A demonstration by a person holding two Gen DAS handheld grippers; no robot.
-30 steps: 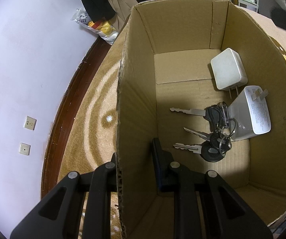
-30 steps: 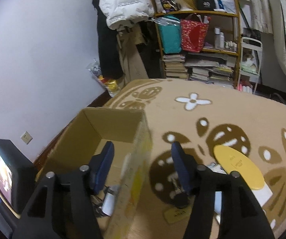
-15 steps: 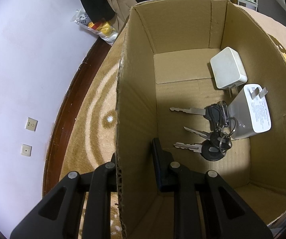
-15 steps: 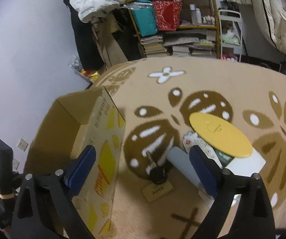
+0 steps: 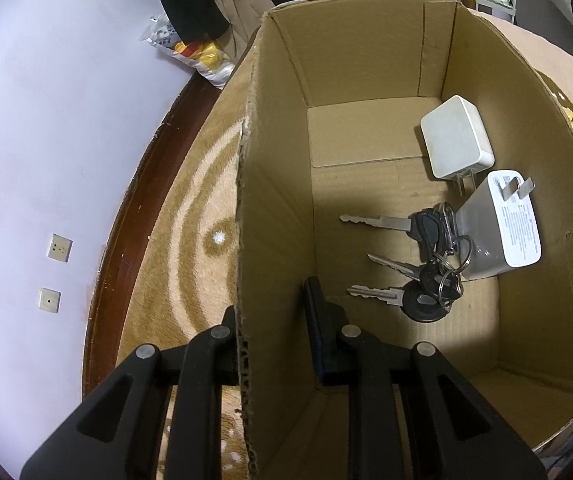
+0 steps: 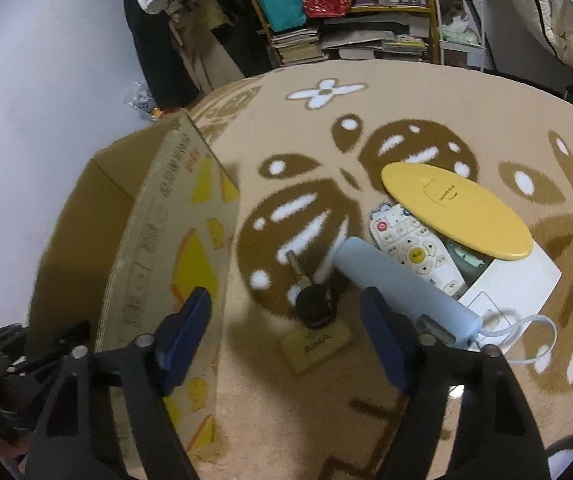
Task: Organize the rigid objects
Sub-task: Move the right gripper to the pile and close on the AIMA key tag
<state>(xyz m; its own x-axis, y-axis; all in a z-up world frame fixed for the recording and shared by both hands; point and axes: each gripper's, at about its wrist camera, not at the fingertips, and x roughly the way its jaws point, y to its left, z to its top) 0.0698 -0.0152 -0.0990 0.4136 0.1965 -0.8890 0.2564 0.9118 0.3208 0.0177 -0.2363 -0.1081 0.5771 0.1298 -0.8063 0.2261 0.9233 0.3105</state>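
Note:
My left gripper (image 5: 272,312) is shut on the left wall of the open cardboard box (image 5: 278,200), one finger inside and one outside. In the box lie a bunch of keys (image 5: 426,268) and two white chargers (image 5: 456,138) (image 5: 502,224). In the right wrist view the same box (image 6: 166,240) stands at the left on the carpet. My right gripper (image 6: 286,300) hangs above a black-headed key (image 6: 314,304) with a wooden tag (image 6: 318,344). Its jaws are closing, the key lies between them, and the pads touch nothing.
Right of the key lie a pale blue cylinder (image 6: 398,284), a white remote (image 6: 410,248), a yellow oval lid (image 6: 454,208) and a flat white case (image 6: 514,280). Crowded shelves (image 6: 366,32) and hanging clothes line the far wall. A white wall runs along the left.
My right gripper has swung from over the box rim to the right and down, low over the key on the carpet; its jaws stand wider than a second ago. The left gripper has not moved.

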